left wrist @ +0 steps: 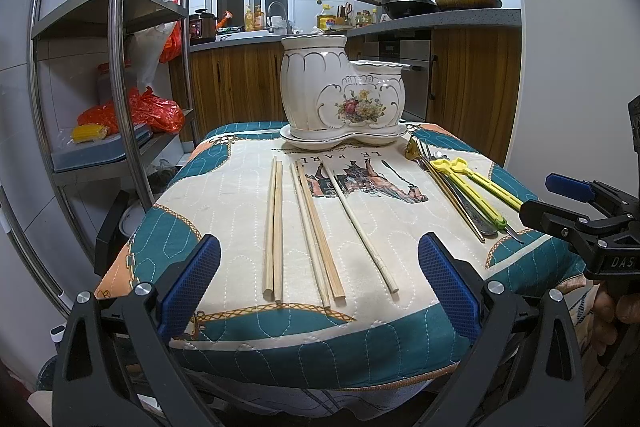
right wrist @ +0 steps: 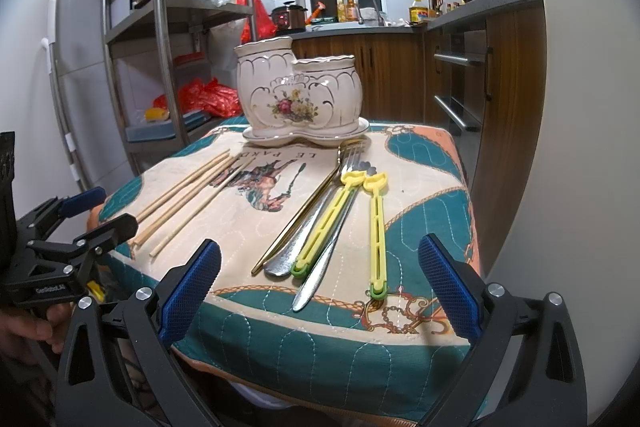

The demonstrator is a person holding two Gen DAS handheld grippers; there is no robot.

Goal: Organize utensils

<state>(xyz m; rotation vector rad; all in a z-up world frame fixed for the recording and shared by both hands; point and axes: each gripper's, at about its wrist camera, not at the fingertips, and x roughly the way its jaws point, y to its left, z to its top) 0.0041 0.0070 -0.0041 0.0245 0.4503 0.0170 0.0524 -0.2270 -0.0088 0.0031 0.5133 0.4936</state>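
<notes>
Both the left gripper (left wrist: pixel 320 287) and right gripper (right wrist: pixel 320 287) gape wide, empty. Ahead, 5 chopsticks (left wrist: pixel 308 227) lie close together; a pinch could scatter them off the cushion (left wrist: pixel 224 187).

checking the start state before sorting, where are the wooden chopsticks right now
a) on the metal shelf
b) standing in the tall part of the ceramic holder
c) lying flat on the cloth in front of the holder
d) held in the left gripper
c: the wooden chopsticks lie flat on the quilted cloth in front of the ceramic holder, and the left gripper is open and holds nothing.
</notes>
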